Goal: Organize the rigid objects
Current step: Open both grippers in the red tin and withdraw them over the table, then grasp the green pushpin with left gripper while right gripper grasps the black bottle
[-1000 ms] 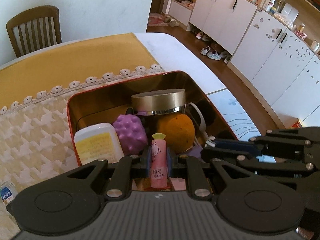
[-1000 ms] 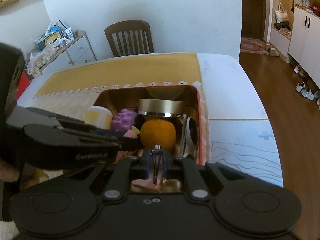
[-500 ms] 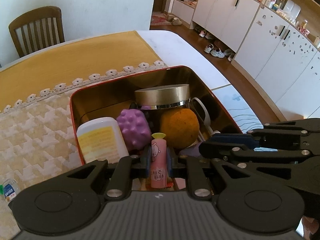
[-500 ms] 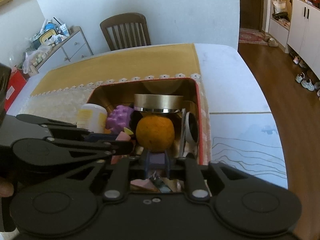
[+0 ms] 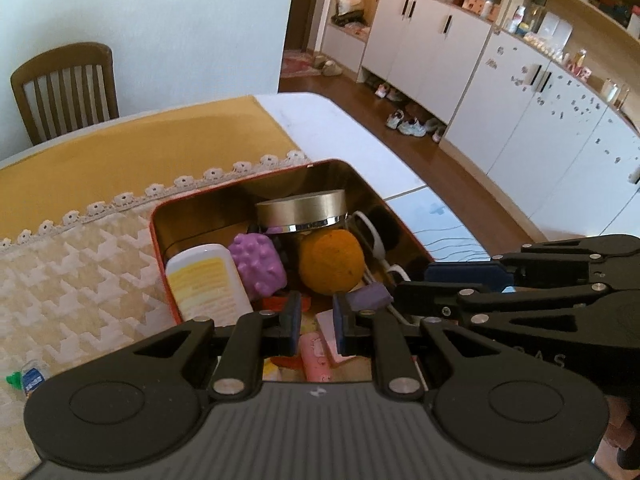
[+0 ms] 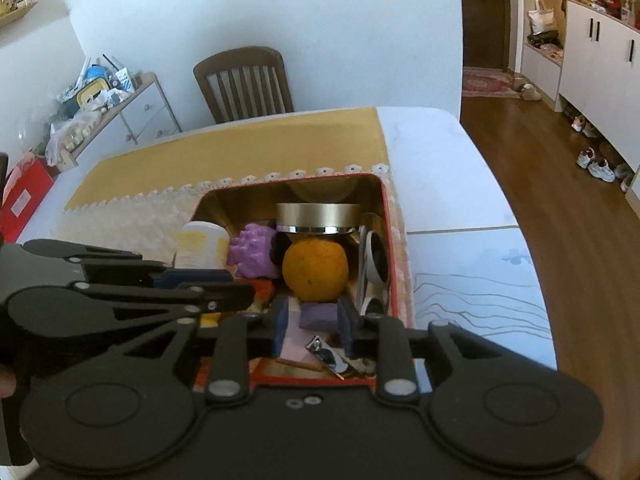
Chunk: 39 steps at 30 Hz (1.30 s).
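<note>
Both drops look done: my left gripper (image 5: pixel 316 320) stands apart over the tin (image 5: pixel 240 188), the pink tube (image 5: pixel 316 356) lying loose below; my right gripper (image 6: pixel 314 326), jaws just opening, holds nothing, the clipper (image 6: pixel 326 354) beneath it; next I'd lift clear; only the left view shows the tube, only the right the clipper.

No legible text: the yellow label on the white bottle (image 5: pixel 208 280) is blurred; raised letters on the right gripper (image 5: pixel 412 284) body are too faint to read
</note>
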Each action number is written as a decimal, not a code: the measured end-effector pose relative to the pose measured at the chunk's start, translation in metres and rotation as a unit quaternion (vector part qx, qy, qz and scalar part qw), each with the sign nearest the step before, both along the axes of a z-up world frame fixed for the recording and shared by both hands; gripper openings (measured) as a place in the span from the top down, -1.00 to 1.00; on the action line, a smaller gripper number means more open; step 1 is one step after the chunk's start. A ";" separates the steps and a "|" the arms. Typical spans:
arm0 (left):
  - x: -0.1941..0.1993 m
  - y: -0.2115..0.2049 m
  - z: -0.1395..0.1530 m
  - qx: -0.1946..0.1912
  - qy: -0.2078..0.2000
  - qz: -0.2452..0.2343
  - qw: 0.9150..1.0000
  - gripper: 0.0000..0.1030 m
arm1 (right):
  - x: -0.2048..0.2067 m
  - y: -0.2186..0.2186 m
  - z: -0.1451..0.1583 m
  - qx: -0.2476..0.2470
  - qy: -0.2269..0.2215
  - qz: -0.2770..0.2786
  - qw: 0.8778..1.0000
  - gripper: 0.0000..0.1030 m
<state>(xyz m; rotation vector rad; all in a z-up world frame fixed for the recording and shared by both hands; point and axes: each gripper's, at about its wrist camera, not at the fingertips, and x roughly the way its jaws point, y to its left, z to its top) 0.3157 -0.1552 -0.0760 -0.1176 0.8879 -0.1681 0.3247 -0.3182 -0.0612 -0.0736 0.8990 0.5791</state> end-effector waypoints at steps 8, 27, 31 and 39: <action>-0.027 0.020 0.017 -0.004 -0.027 -0.008 1.000 0.70 | -0.021 0.006 0.014 -0.001 -0.017 -0.009 1.000 0.20; -0.099 0.132 0.026 -0.004 -0.045 0.011 0.999 0.04 | -0.078 0.095 0.023 0.011 -0.045 0.017 0.999 -0.39; -0.108 0.161 0.020 -0.005 -0.047 0.025 0.999 -0.06 | -0.087 0.118 0.018 0.010 -0.043 0.032 0.998 -0.50; -0.119 0.196 0.007 0.027 -0.059 0.019 0.998 -0.44 | -0.107 0.161 0.004 -0.002 -0.042 0.071 0.997 -0.87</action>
